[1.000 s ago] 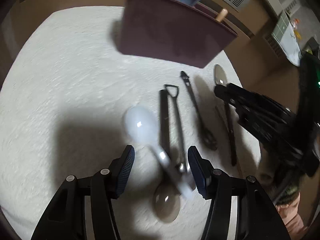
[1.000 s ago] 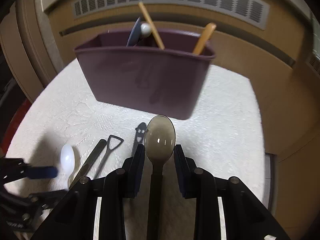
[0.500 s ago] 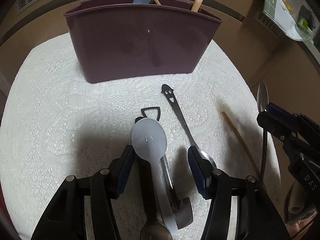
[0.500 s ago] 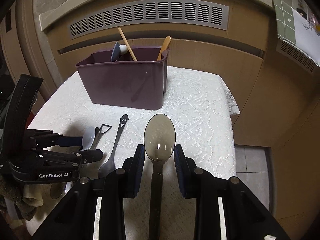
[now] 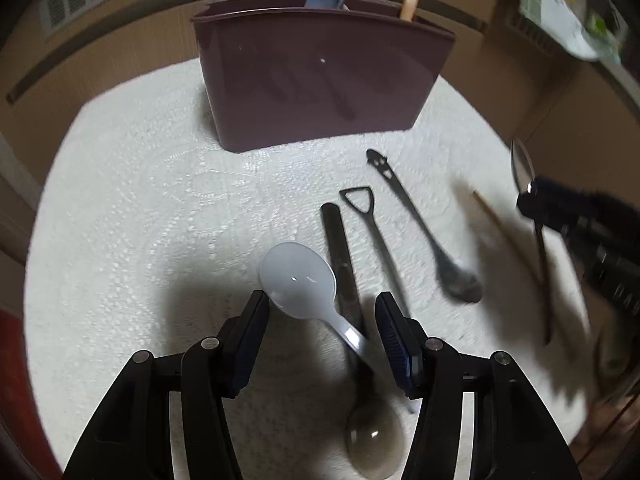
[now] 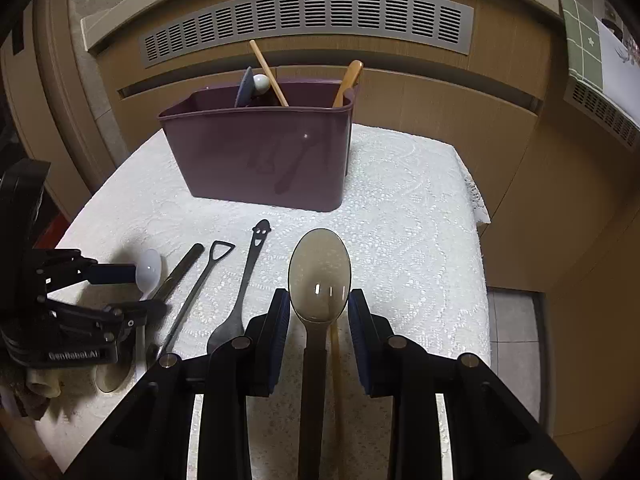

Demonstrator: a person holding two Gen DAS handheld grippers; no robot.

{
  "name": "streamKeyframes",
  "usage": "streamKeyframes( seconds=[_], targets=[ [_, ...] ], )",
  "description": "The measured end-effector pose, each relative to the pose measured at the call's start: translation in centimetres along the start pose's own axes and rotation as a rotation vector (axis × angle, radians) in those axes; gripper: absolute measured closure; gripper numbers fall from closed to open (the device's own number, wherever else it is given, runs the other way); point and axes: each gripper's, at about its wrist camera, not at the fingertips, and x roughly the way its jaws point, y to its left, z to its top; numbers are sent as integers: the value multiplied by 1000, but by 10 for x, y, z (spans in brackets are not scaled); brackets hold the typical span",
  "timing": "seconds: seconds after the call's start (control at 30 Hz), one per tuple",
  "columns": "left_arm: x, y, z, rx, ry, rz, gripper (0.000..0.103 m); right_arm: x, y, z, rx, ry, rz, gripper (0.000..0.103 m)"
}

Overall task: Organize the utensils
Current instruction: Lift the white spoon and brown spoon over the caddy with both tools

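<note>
Right hand-held gripper (image 6: 319,312) pinches the smoky spoon (image 6: 319,272) near the bench (image 6: 420,216) edge; left hand-held gripper (image 5: 320,318) gapes half-wide around the white spoon (image 5: 298,278), not gripping.

A maroon plastic bin (image 6: 260,152) stands upright at twelve o'clock on the white cloth, holding a blue spoon (image 6: 243,88), a wooden stick (image 6: 268,74) and a wooden spoon (image 6: 347,80), all leaning. Toward nine o'clock lie a smiley-handled spoon (image 6: 248,280), a shovel-handled spoon (image 6: 200,284), a dark-handled spoon (image 6: 176,272) and a white plastic spoon (image 5: 308,288). A translucent grey-brown spoon (image 6: 319,276) sits bowl-forward at six o'clock.
</note>
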Motion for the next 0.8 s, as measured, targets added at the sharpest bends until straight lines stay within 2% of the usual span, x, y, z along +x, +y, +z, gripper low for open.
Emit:
streamKeyframes(
  seconds=[0.2, 0.27, 0.3, 0.47, 0.63, 0.8],
  targets=[
    [8, -5, 12, -128, -12, 6, 47, -3, 5, -4, -14, -14, -17, 76],
    [11, -13, 14, -111, -41, 12, 54, -3, 6, -4, -14, -19, -29, 76],
    [12, -16, 14, -99, -55, 20, 69, -3, 5, -4, -13, -21, -30, 76],
    [-3, -19, 2, -69, -134, -14, 68, -8, -2, -6, 8, -35, 3, 76],
    [-40, -21, -6, -42, -261, -25, 68, -12, -4, -6, 17, -52, 40, 76],
    [-81, -17, -3, -33, -383, -28, 68, -21, 0, -1, 18, -91, 41, 76]
  ],
)
